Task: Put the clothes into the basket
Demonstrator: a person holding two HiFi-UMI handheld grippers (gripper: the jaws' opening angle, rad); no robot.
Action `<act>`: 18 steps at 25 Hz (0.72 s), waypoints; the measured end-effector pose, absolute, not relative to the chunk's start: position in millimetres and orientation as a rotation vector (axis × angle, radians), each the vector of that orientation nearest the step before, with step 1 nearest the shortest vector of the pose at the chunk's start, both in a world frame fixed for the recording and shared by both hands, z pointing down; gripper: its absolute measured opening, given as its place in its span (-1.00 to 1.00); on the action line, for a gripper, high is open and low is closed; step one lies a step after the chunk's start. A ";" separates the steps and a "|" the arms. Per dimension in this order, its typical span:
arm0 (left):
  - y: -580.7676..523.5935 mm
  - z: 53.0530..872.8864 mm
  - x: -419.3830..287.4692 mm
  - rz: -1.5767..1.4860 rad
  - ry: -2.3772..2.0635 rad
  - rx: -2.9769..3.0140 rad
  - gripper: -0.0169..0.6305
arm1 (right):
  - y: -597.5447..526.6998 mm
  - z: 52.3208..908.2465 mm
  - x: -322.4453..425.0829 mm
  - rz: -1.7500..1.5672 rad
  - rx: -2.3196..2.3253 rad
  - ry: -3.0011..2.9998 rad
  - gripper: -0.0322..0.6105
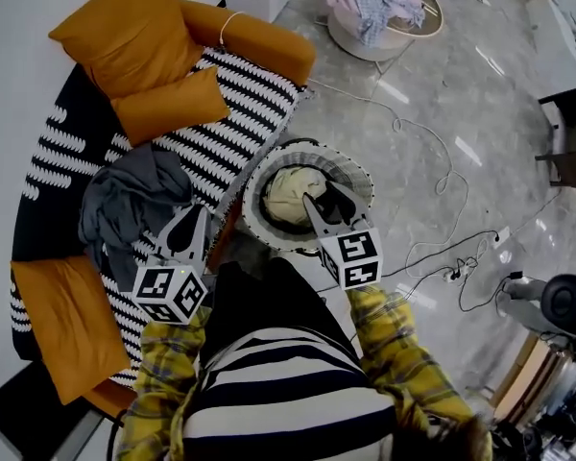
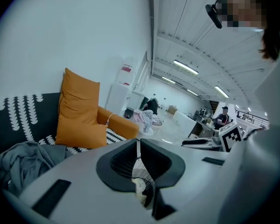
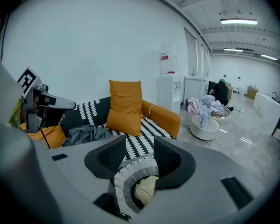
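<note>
Floor (image 1: 442, 94): pale polished stone, with a cable (image 1: 440, 176) looping across it.
Sofa (image 1: 250, 94): black-and-white striped cover, orange cushions (image 1: 139, 46).
Basket (image 1: 254, 200): on the floor, tight against the sofa's front edge. A cream garment (image 1: 290, 195) already lies inside.
Grey clothes (image 1: 134, 205): heaped on the sofa seat, outside the basket. We judge them the next thing to fetch.
Far pile (image 1: 374, 3): pink and blue clothes on a round stand (image 1: 350, 38) across the room.
Right gripper (image 1: 324, 195): over the basket mouth, jaws part-way open with nothing between them. Past them we see only the basket and the cream garment.
Left gripper (image 1: 199, 214): jaws closed together on nothing, tip just beside the grey clothes at the seat edge.
Risk: we think the closed left jaws would only shove the heap about unless they open first. A shallow pinch could lift one layer and leave the rest trailing over the basket rim or dropping to the floor. A careless swing across could knock the basket over. The cable could catch a foot.
</note>
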State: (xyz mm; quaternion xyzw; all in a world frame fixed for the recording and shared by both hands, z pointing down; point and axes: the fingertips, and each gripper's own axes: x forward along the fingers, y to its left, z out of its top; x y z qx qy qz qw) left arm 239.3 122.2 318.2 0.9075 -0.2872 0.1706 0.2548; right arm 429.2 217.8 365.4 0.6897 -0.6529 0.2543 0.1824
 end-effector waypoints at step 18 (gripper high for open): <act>68.1 360.6 62.2 0.382 -1.193 2.175 -0.84 | 65.5 376.1 239.0 0.673 1.393 -2.224 -0.27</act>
